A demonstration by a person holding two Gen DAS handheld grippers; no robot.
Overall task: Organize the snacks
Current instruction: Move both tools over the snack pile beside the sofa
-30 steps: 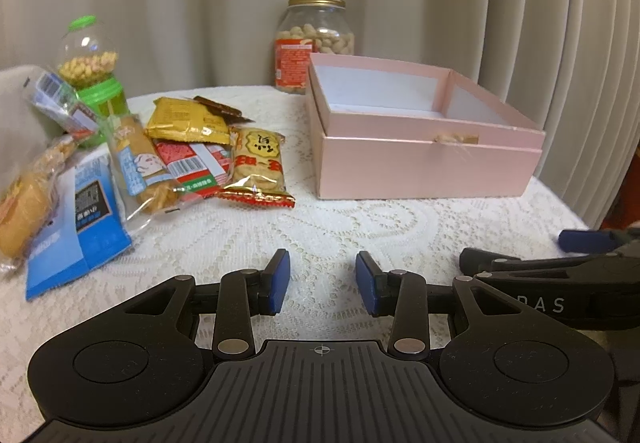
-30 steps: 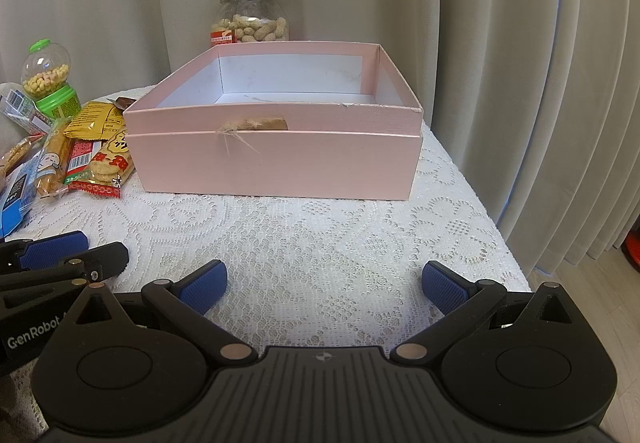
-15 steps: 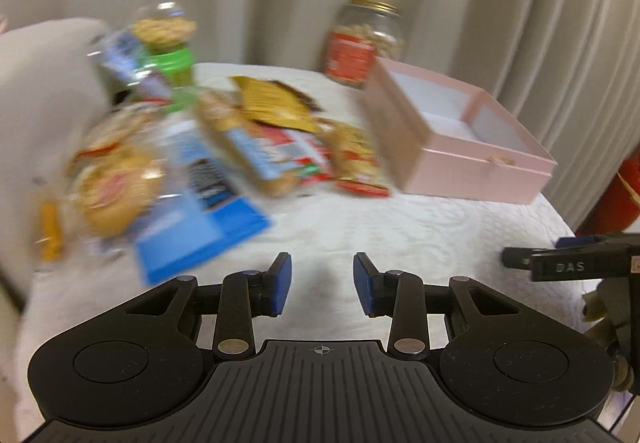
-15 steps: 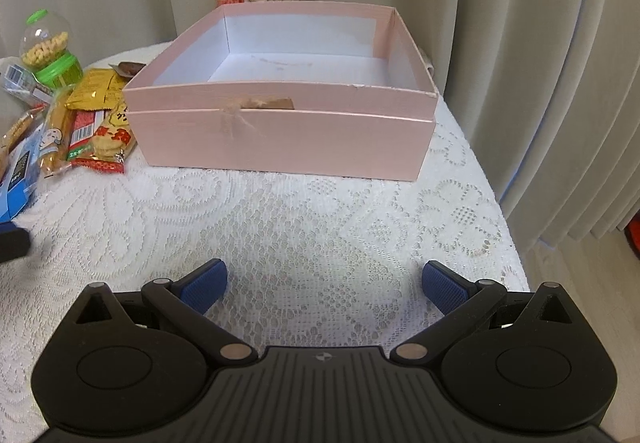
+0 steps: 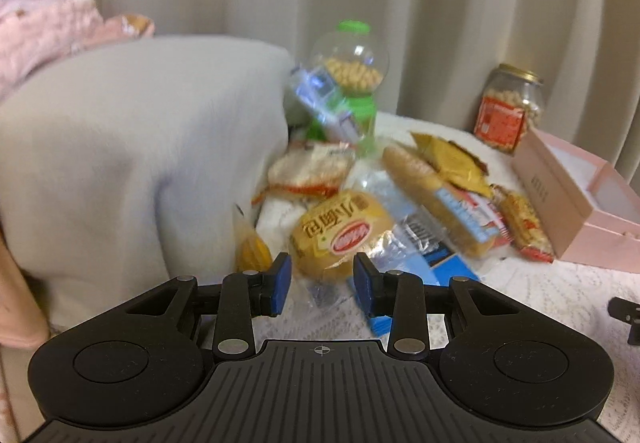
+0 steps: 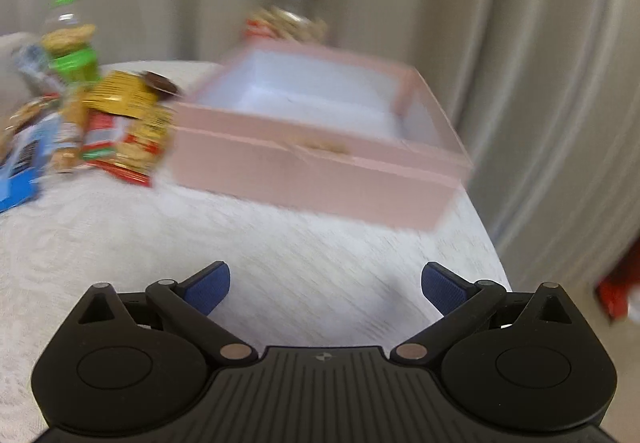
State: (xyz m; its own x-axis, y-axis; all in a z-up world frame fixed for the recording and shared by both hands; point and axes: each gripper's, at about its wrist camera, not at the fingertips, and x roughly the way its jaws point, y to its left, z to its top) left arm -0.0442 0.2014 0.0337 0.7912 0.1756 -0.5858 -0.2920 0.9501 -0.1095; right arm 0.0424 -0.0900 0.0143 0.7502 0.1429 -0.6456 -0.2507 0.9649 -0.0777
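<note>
Snacks (image 5: 436,199) lie heaped on the lace table (image 6: 120,235) left of the pink box (image 6: 320,163) — a bun packet (image 5: 340,235) sits just ahead of the left gripper (image 5: 322,285), jaws parted, touching nothing. Right gripper (image 6: 325,285) gapes wide — empty.

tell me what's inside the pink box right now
The pink box shows only a bare white lining in the blurred right wrist view; no snacks are visible inside. The near wall hides the front strip of its floor, so that part cannot be checked.
</note>
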